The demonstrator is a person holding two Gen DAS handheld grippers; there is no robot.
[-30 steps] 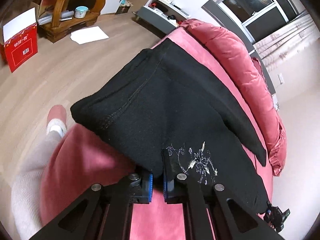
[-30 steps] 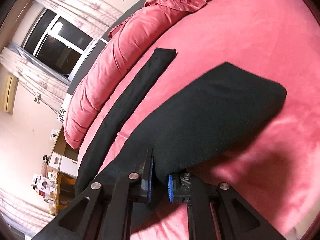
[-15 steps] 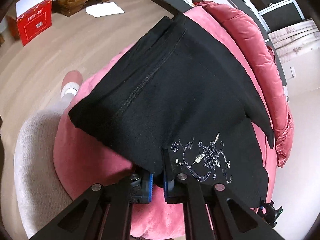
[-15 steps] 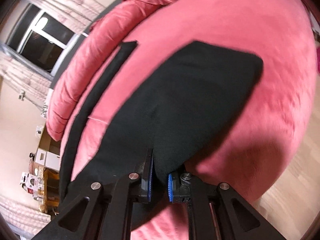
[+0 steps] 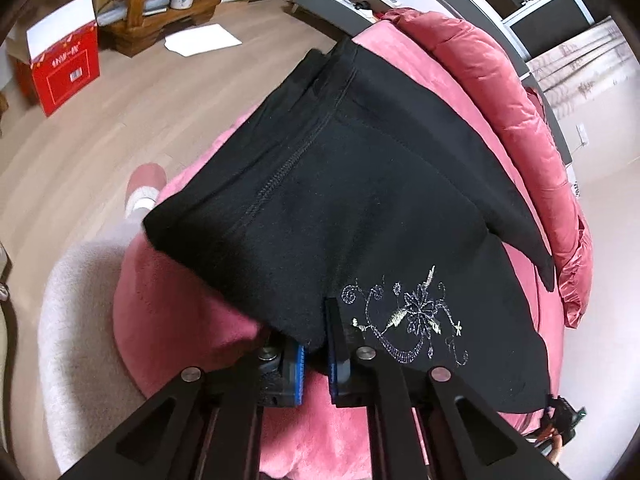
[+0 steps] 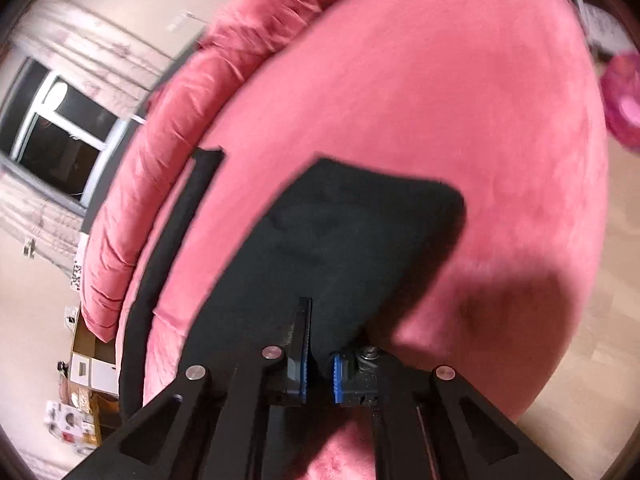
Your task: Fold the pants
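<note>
Round pink velvet bed (image 5: pixel 192 320) fills the lower and right frame of both wrist views, its ruffled pink quilt (image 5: pixel 500 92) bunched along the far edge. Black fabric pants (image 5: pixel 360 216) lie across the bed, centre frame; silver floral embroidery (image 5: pixel 416 316) sits lower right. One leg (image 6: pixel 340 240) spreads mid-frame in the right view, the other a narrow strip at left. Left gripper (image 5: pixel 316 354): fingers clamped on the pants' near edge. Right gripper (image 6: pixel 320 368): fingers pinching the leg's near edge. Red cardboard box (image 5: pixel 66 70) on the wooden floor, upper left.
</note>
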